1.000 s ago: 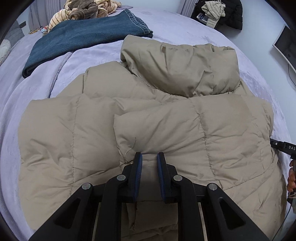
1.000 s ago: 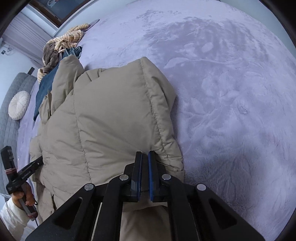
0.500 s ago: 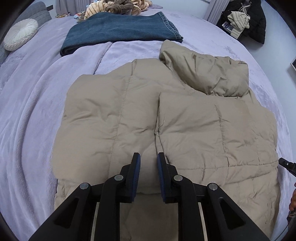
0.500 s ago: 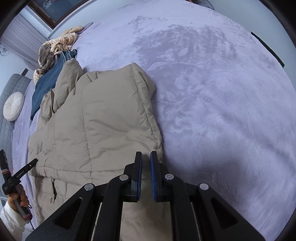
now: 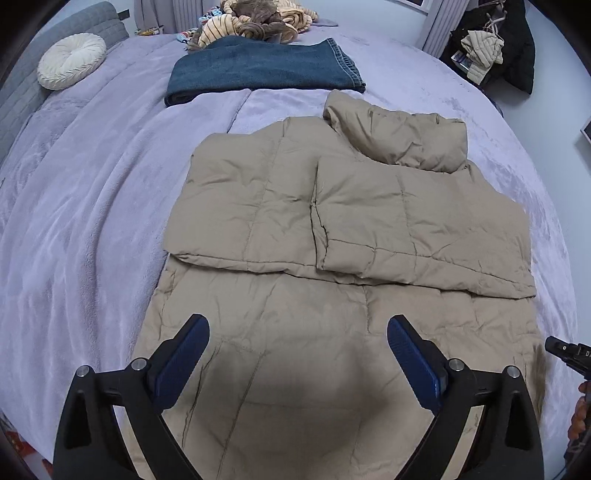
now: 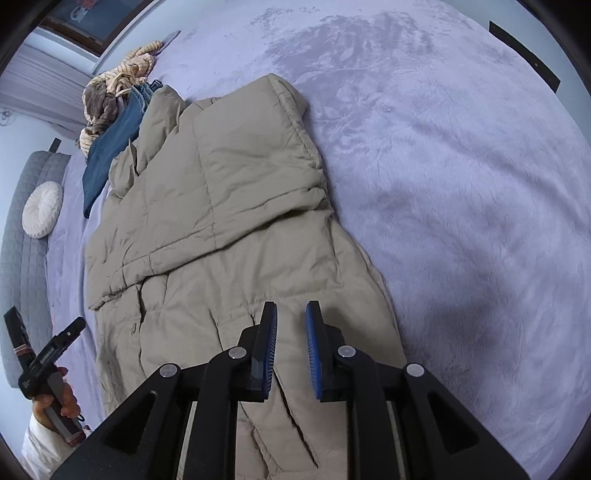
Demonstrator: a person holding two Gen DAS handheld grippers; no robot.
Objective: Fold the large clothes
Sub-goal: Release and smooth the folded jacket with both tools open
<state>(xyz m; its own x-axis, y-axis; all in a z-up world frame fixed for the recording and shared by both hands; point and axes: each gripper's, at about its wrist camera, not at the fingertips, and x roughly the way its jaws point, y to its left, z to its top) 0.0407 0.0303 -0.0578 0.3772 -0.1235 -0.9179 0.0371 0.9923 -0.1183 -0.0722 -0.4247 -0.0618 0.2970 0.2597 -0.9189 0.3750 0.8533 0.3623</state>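
A beige puffer jacket [image 5: 351,229] lies on the lilac bedspread [image 5: 92,221], its sleeves folded over the body and its hood [image 5: 402,140] at the far end. My left gripper [image 5: 297,328] hangs above the jacket's lower part, its jaws opening wide with nothing between them. In the right wrist view the same jacket [image 6: 221,206] runs up the left half. My right gripper [image 6: 290,314] hovers over its near hem, jaws opening a little, blue pads apart and nothing between them. The left gripper [image 6: 70,328] shows at the lower left of that view, in a hand.
Folded blue jeans [image 5: 258,70] and a heap of striped clothes [image 5: 255,22] lie at the far end of the bed. A round white cushion [image 5: 70,61] rests by the grey headboard. Dark clothes [image 5: 495,40] hang at the far right.
Both grippers let go of the jacket and rose back from it, so more of the bed shows. The left jaws swung wide apart; the right jaws parted slightly.
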